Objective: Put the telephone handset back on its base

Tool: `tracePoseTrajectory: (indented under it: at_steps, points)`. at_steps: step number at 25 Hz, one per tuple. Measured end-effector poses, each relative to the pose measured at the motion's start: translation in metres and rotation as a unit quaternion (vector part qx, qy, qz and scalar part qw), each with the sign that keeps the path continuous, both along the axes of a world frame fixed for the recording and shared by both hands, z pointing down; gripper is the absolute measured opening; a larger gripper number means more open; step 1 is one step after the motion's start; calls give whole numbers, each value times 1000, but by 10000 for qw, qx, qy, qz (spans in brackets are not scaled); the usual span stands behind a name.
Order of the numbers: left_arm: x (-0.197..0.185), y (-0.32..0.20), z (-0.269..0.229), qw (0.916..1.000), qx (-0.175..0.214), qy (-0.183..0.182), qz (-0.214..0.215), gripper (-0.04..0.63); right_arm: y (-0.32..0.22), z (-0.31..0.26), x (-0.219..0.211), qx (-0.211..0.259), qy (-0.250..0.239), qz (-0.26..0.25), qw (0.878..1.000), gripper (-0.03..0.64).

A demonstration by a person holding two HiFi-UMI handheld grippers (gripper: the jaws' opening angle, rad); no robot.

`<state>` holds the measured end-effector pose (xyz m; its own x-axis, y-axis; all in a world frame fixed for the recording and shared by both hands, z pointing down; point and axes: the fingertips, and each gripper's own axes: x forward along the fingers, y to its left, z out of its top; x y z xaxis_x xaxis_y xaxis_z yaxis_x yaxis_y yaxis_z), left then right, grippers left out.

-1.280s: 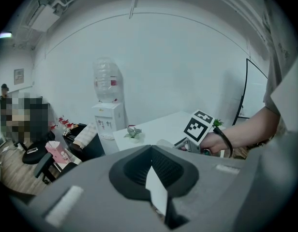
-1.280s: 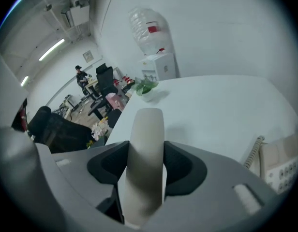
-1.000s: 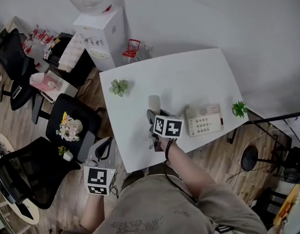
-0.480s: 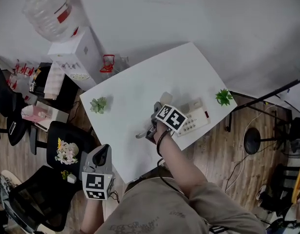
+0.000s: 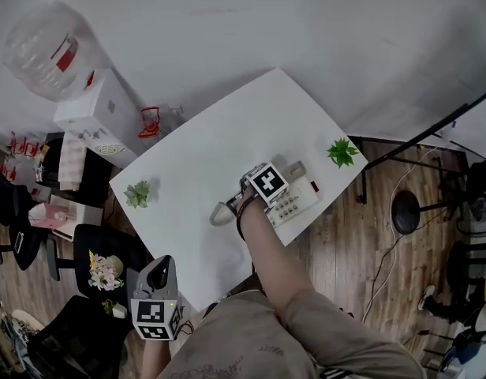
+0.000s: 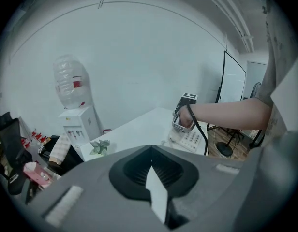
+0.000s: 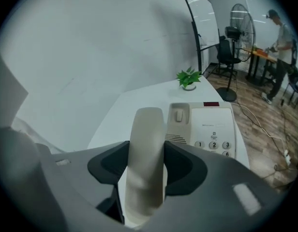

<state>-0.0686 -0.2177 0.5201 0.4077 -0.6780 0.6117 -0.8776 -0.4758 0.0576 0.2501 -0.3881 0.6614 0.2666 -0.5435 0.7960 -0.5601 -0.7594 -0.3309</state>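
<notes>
The beige telephone handset (image 7: 148, 158) lies lengthwise between the jaws of my right gripper (image 7: 148, 151), which is shut on it. Just ahead and to the right sits the phone base (image 7: 207, 124), its empty cradle and number keys showing. In the head view the right gripper (image 5: 259, 189) hovers at the left end of the base (image 5: 300, 202), and one end of the handset (image 5: 220, 213) sticks out to the left. My left gripper (image 5: 155, 310) hangs low, off the white table's (image 5: 196, 156) near corner, jaws together and empty.
Small green plants stand at the table's right corner (image 5: 341, 151) and left edge (image 5: 136, 193). A water dispenser (image 5: 93, 117) and black chairs (image 5: 109, 247) are at the left. A fan stand (image 5: 406, 212) is on the floor at the right. A person (image 7: 284, 33) stands far off.
My right gripper has carried the handset rightwards across the table, up to the base's left end. The left gripper has stayed low beside the table.
</notes>
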Motion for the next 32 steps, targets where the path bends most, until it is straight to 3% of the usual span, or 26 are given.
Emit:
tracePoseTrajectory:
  at_steps: [5, 12, 26, 32]
  points:
    - [0, 6, 1, 9996, -45, 99, -265, 3, -2, 2, 42, -66, 178, 596, 9980, 244]
    - [4, 0, 12, 9992, -218, 42, -331, 3, 6, 20, 77, -355, 178, 1021, 9940, 245]
    - [19, 0, 16, 9984, -348, 265, -363, 3, 16, 28, 81, -515, 493, 908, 9933, 257]
    - [13, -3, 17, 9984, -336, 237, -387, 3, 20, 34, 77, -483, 333, 744, 9955, 328]
